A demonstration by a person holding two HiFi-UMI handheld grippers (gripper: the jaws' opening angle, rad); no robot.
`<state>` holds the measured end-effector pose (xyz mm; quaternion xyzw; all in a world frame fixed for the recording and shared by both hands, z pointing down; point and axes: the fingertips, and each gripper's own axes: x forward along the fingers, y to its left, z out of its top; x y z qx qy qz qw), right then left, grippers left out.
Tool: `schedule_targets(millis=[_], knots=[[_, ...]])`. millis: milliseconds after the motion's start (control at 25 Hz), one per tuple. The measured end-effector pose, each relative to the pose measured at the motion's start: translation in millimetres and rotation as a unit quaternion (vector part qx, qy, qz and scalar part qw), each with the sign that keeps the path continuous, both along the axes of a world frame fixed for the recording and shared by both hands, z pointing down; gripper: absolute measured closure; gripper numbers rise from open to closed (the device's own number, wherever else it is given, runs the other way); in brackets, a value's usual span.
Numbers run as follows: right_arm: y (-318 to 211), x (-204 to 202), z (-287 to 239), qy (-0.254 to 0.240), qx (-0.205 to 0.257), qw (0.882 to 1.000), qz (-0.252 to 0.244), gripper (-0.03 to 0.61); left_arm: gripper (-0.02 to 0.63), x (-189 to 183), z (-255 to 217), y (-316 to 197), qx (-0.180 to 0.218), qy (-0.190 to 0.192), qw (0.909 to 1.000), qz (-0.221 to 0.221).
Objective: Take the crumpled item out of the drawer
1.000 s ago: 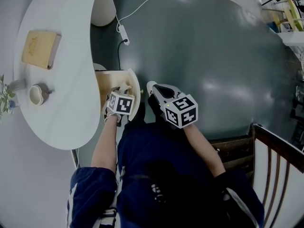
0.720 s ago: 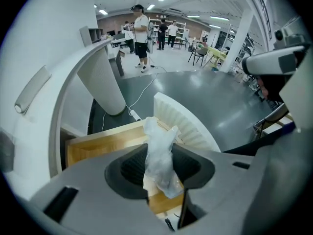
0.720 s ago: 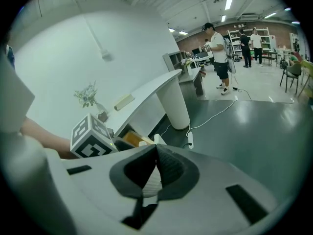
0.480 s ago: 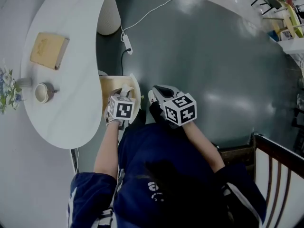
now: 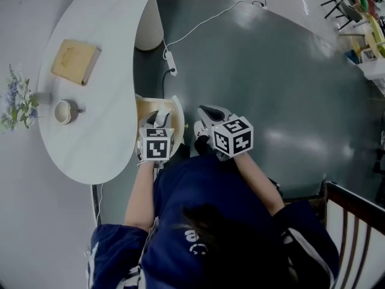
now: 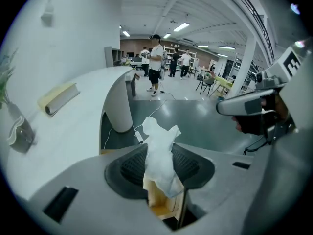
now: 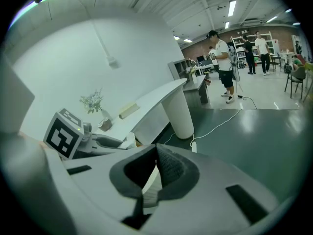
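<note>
I have the crumpled item (image 6: 159, 148), a white wad of paper or tissue, pinched in my left gripper (image 6: 160, 166). The job now, as I judge it, is to get it clear of the drawer (image 5: 147, 106). To do that well I should hold the squeeze even and lift straight, so the loose lower tail does not snag the wooden rim that shows at the bottom middle of the left gripper view. I should also stay off the edge of the table (image 5: 102, 107), which curves close by on the left of the head view.

My left jaws stand partly spread and press on the wad from both sides, its top flaring above the pads. My right gripper (image 7: 156, 153) sits just right of centre in the head view, beside the drawer. Its jaws are pressed together on nothing.
</note>
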<state>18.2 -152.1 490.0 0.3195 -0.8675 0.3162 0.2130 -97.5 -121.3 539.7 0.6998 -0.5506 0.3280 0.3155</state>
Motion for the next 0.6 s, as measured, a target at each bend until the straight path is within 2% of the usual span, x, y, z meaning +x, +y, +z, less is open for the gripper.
schedule_targets(millis=[280,480,600], knots=[[-9,-9,-33,-0.016,0.054,0.998,-0.012,0.571,0.465,-4,-54,-15,0.074,0.015,0.997,-0.02],[-20,-17,-64,-0.017,0.113,0.993,-0.029,0.571,0.465,-4,-90,-25,0.125,0.041,0.9906,-0.035],[-23,-21,-84,-0.035,0.14,0.989,-0.035,0.571,0.465,-1,-110,-29,0.155,0.057,0.9857,-0.034]])
